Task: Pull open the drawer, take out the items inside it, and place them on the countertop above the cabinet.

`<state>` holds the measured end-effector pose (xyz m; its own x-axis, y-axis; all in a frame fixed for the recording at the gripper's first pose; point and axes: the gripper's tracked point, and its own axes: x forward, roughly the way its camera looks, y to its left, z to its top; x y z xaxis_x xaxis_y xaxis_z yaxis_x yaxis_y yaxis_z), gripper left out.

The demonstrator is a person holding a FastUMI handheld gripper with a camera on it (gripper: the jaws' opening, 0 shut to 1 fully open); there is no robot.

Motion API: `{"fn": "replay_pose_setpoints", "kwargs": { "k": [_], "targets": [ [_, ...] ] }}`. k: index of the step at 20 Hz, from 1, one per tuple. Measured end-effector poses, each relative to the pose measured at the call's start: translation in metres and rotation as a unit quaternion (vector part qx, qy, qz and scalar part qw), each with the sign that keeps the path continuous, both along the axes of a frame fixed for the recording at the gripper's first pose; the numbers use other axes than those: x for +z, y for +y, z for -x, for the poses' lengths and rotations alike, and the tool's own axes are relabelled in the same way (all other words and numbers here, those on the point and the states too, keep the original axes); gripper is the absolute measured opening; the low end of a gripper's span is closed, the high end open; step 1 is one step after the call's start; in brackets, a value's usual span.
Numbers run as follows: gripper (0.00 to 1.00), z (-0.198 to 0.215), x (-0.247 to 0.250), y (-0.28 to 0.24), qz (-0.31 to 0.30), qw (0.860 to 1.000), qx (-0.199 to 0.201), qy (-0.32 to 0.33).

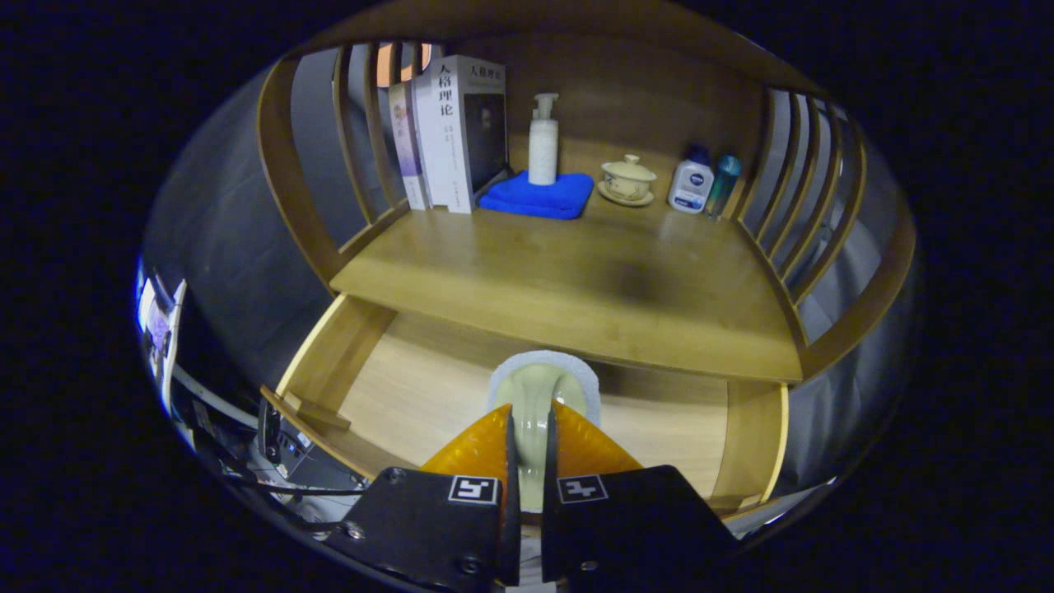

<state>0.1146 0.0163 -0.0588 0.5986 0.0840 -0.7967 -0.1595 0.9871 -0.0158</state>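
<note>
The wooden drawer point(346, 354) stands pulled out under the countertop point(576, 280) of the cabinet. My gripper point(529, 428) hangs over the open drawer, shut on a pale green brush with a white fluffy pad point(539, 387). The brush's handle runs back between the fingers, and its pad end sticks out just ahead of them, close below the countertop's front edge. The drawer floor around the brush is bare light wood.
At the back of the countertop stand books point(449, 132), a white pump bottle point(543, 144) on a folded blue cloth point(539, 198), a lidded cream cup on a saucer point(627, 181), a white bottle point(690, 183) and a teal bottle point(722, 185). Slatted wooden sides point(811, 198) flank it.
</note>
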Motion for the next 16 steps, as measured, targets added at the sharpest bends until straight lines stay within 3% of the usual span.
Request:
{"fn": "replay_pose_setpoints", "kwargs": {
  "k": [6,16],
  "targets": [
    [0.13,-0.037,0.035,-0.005,-0.044,0.998,-0.034,-0.03],
    [0.13,-0.126,0.04,-0.016,-0.069,0.993,-0.091,-0.031]
  ]
}}
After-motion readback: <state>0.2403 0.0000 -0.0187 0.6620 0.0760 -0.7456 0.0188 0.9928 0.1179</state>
